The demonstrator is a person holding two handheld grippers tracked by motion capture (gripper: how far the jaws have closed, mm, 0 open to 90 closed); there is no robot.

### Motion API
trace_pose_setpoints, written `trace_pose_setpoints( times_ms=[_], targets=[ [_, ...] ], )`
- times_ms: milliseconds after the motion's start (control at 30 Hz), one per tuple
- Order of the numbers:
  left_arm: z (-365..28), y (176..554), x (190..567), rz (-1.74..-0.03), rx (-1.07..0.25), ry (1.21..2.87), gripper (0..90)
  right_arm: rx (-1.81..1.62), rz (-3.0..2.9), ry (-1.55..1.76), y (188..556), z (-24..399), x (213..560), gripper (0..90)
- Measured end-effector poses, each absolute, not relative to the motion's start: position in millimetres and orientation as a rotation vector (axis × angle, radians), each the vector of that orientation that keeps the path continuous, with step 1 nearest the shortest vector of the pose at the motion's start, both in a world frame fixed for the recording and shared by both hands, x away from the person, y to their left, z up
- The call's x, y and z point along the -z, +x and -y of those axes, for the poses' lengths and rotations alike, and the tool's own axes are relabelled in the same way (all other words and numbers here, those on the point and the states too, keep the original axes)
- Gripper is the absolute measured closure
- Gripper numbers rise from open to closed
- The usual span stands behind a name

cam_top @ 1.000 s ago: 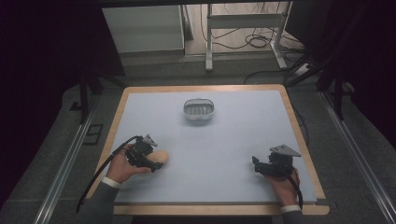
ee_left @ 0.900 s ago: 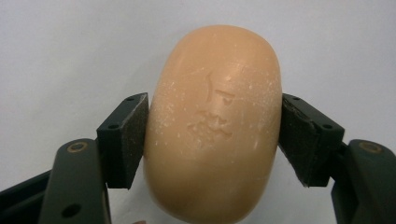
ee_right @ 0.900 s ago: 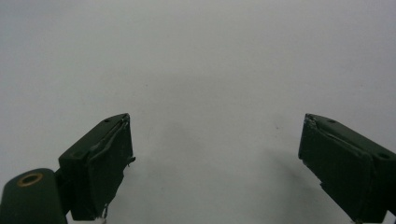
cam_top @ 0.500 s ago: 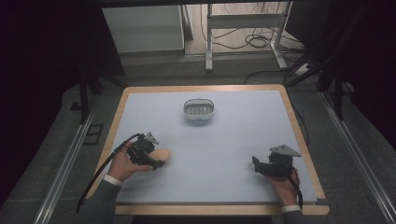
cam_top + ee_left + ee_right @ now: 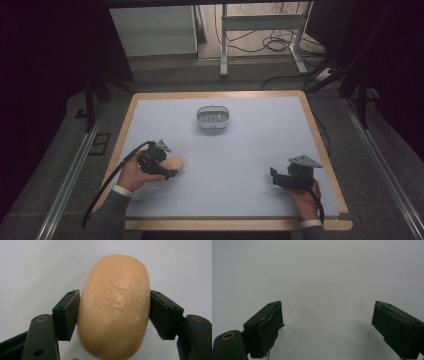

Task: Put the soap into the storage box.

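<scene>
Orange soap bar (image 5: 113,307) pinched between left gripper (image 5: 113,315) fingers (image 5: 67,315)

The high view is dim overall, with near-black surroundings on both sides; the pale table (image 5: 240,165) is the brightest area, lit evenly from above with only faint, soft shadows. The picture is slightly soft and grainy, and straight edges bow a little toward the corners. The left gripper view is bright and sharp: the soap (image 5: 113,307) shows its embossed mark and fine specks clearly, without glare. The right gripper view is greyer, darkening toward the top corners, with a soft diffuse shadow on the mat between the jaws.
</scene>
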State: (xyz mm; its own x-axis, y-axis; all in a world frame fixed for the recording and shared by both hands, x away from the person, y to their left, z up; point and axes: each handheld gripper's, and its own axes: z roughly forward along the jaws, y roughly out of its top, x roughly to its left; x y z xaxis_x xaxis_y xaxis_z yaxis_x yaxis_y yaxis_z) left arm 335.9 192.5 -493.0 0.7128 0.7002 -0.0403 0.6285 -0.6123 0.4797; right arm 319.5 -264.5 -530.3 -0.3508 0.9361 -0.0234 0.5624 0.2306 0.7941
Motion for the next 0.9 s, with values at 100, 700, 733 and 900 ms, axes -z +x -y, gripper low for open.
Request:
trace_pose_setpoints(
  times_ms=[100,700,733,900],
  targets=[
    [-191,337,491,-1.013,-0.209,2.45,30.4,-0.969,-2.002,1.372,320,265,530,10.2],
    [-184,344,487,-1.001,-0.209,2.441,31.6,-0.969,-2.004,1.373,320,264,530,10.3],
    [-184,345,486,-1.002,-0.212,2.441,31.7,-0.969,-2.004,1.374,320,265,530,10.3],
    [-184,347,484,-1.0,-0.218,2.438,32.0,-0.969,-2.005,1.372,320,264,530,10.2]
  ],
)
